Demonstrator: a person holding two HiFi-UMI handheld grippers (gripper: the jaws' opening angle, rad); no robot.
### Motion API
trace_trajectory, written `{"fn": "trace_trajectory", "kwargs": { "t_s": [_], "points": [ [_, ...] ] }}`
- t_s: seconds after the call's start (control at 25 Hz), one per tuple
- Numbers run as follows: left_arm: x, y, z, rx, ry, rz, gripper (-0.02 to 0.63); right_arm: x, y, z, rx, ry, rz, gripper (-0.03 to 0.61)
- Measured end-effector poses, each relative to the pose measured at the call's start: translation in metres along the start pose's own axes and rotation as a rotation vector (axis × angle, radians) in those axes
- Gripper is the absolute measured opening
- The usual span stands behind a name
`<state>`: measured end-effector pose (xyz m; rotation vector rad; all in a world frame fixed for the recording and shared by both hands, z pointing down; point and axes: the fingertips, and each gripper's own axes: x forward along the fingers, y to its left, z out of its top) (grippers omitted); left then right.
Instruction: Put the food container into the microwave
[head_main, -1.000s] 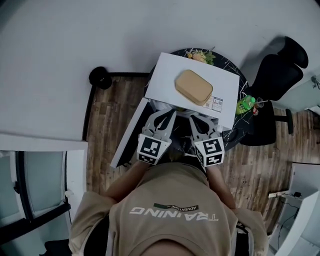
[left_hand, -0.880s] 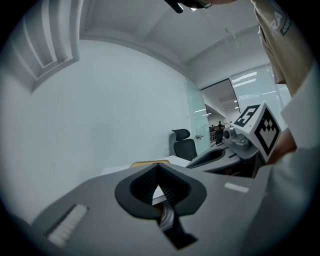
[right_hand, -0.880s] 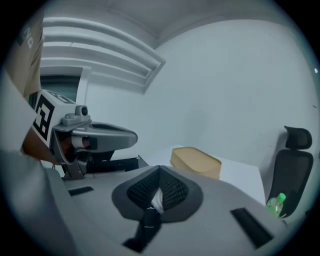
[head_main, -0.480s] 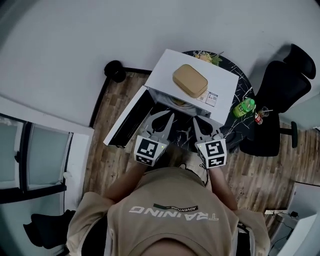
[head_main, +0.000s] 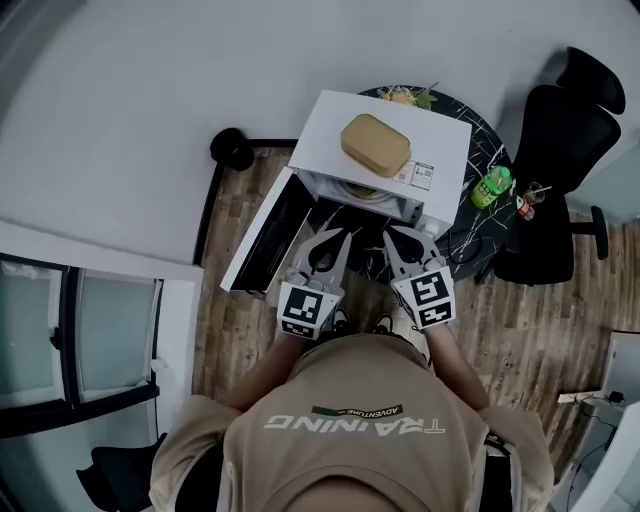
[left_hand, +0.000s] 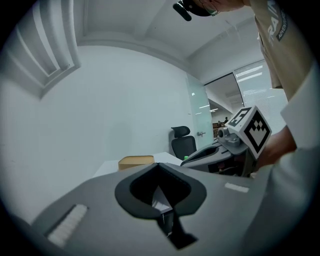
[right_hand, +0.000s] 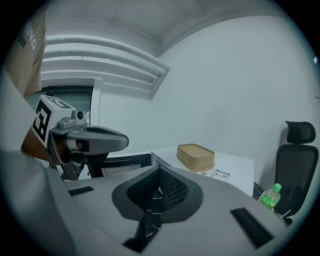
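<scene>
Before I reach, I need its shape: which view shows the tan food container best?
The right gripper view: the food container sits on the microwave, lid and side wall both showing. The head view gives only its lid from above; the left gripper view just a low strip.

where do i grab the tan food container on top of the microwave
Probably across its shorter width, clamping the two long sides near the middle, coming down from above. The food container lies flat on the microwave top with its sides exposed; rounded corners would likely slip.
</scene>
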<state>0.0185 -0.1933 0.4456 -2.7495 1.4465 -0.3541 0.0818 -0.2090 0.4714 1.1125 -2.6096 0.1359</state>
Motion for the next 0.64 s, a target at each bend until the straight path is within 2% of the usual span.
{"fn": "trace_trajectory", "kwargs": {
  "t_s": [0.36,0.48,0.64],
  "points": [
    [-0.014,0.023,0.0,-0.025,-0.042,-0.024,0.008,0.014,0.008,0.028,0.041,-0.025,-0.034,0.009],
    [-0.017,0.027,-0.002,-0.02,-0.048,-0.051,0.008,0.016,0.012,0.024,0.026,-0.009,-0.065,0.009],
    [-0.018,0.037,-0.005,-0.028,-0.048,-0.072,0.008,0.019,0.022,0.018,0.086,-0.011,-0.074,0.009]
  ]
}}
